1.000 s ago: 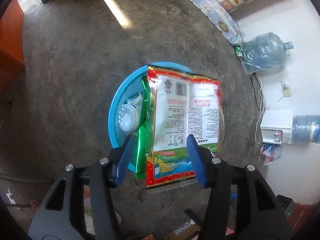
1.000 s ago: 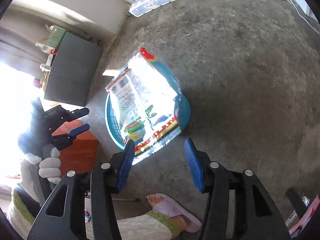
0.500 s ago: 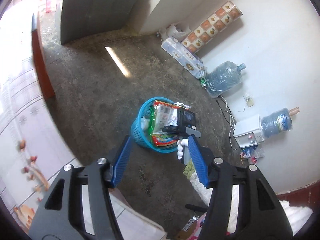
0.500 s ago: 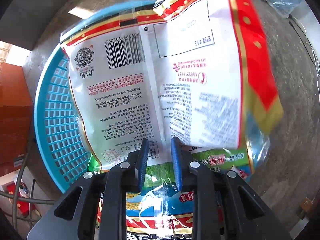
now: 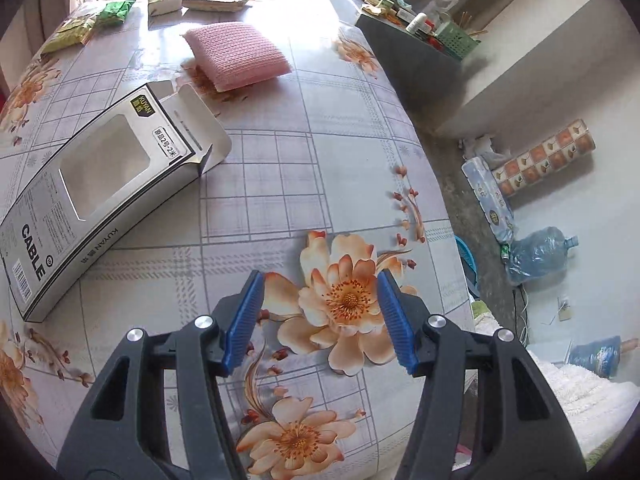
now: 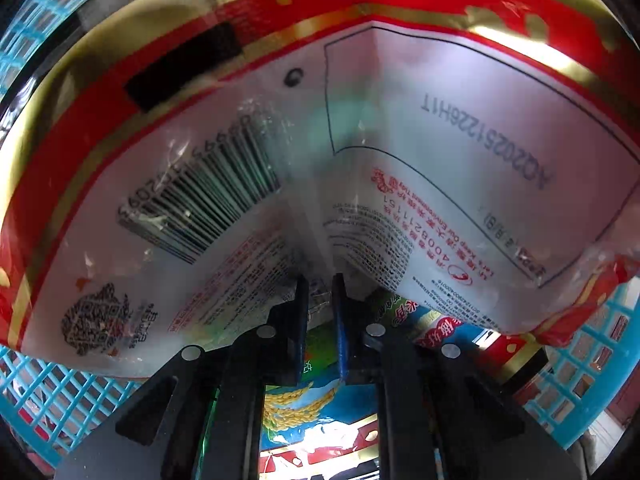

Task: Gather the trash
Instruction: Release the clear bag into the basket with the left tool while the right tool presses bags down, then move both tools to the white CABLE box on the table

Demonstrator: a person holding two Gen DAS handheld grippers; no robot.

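Note:
My right gripper [image 6: 319, 300] is shut on a large red, gold and white plastic food bag [image 6: 400, 140], which is folded and pushed down inside the blue mesh basket [image 6: 52, 392]. The bag fills almost the whole right wrist view. My left gripper [image 5: 318, 300] is open and empty above the floral tablecloth [image 5: 320, 184]. An empty grey and white cable box [image 5: 100, 196] lies on the table to its left. The basket's blue rim [image 5: 468, 260] shows on the floor past the table's right edge.
A pink knitted pad [image 5: 236, 54] lies farther back on the table. Green snack packets [image 5: 92, 20] and flat cartons [image 5: 200, 0] lie at the far end. On the floor at right are a water jug [image 5: 540, 254] and a paper roll pack [image 5: 488, 200].
My left gripper swung up from the floor and basket to the tabletop. My right gripper, shut on the bag, pushed it deeper into the basket.

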